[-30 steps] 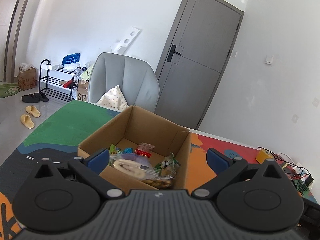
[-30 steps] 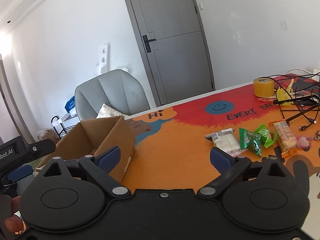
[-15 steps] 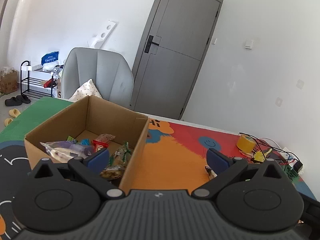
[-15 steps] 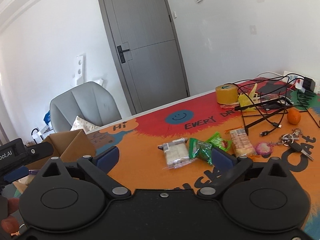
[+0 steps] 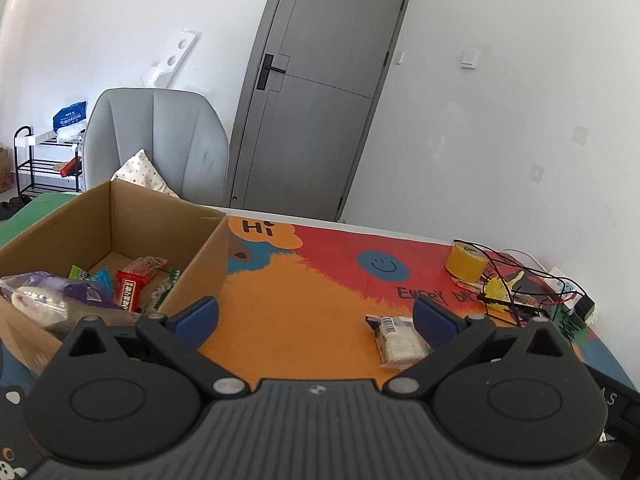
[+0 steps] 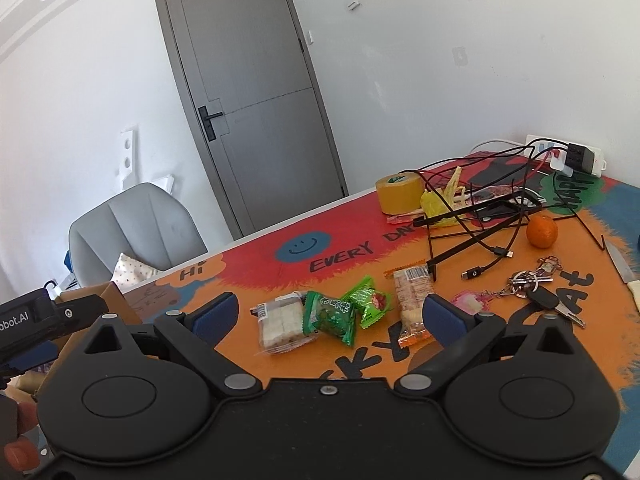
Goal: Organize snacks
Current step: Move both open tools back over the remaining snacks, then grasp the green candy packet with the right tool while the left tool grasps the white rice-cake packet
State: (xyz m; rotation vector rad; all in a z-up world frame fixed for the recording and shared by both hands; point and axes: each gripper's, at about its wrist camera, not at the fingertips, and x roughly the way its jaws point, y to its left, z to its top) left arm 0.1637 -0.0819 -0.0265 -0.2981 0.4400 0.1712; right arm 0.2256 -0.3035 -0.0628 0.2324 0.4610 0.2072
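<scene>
Since a second ago both our views have swung rightward, off the cardboard box (image 5: 108, 216) at the counter's (image 5: 296, 312) left edge. Several snack packets already lie in that box. Our left tool (image 5: 316, 316) and right tool (image 6: 330, 314) are each spread wide, holding nothing. Mid-counter lie a clear wafer pack (image 6: 280, 322), two green packets (image 6: 348, 312) and an orange-edged cracker pack (image 6: 412, 300).

Matt brown corrugated cardboard box (image 5: 120, 216); glossy clear plastic snack wrappers (image 6: 282, 322); shiny green foil packets (image 6: 332, 314); matt black plastic tongs (image 6: 328, 314) with blue pads (image 6: 214, 316); smooth printed table mat (image 6: 340, 248); metal keys (image 6: 536, 284); glossy yellow tape roll (image 6: 398, 192).
</scene>
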